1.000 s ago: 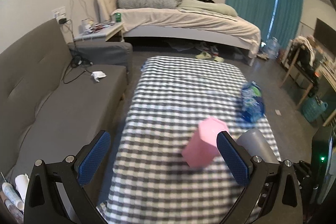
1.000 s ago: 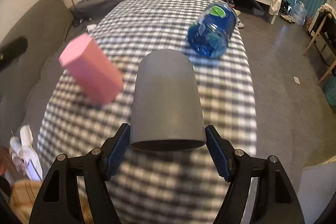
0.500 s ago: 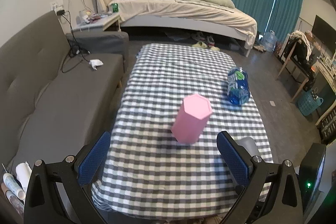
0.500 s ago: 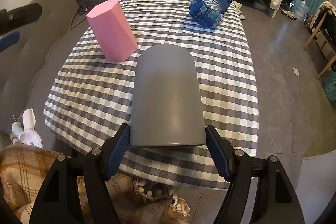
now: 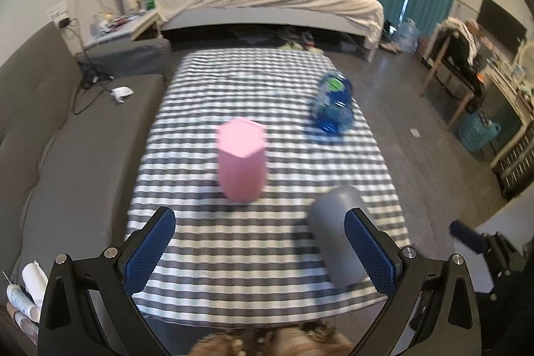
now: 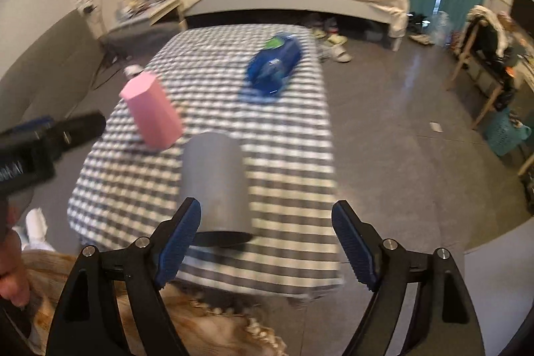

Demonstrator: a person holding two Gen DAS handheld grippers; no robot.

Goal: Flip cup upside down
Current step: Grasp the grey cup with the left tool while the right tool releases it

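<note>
Near the front edge of the checked table (image 6: 293,175) we have the grey cup (image 6: 215,179) standing mouth-down, closed end up, so our right gripper (image 6: 267,239) hangs spread wide behind it while our left gripper (image 5: 260,251) waits equally wide, empty.

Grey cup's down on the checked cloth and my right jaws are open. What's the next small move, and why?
Probably draw the right gripper straight back. The grey cup stands mouth-down near the checked cloth's front edge, close beside one finger, so a sideways move could knock it.
</note>
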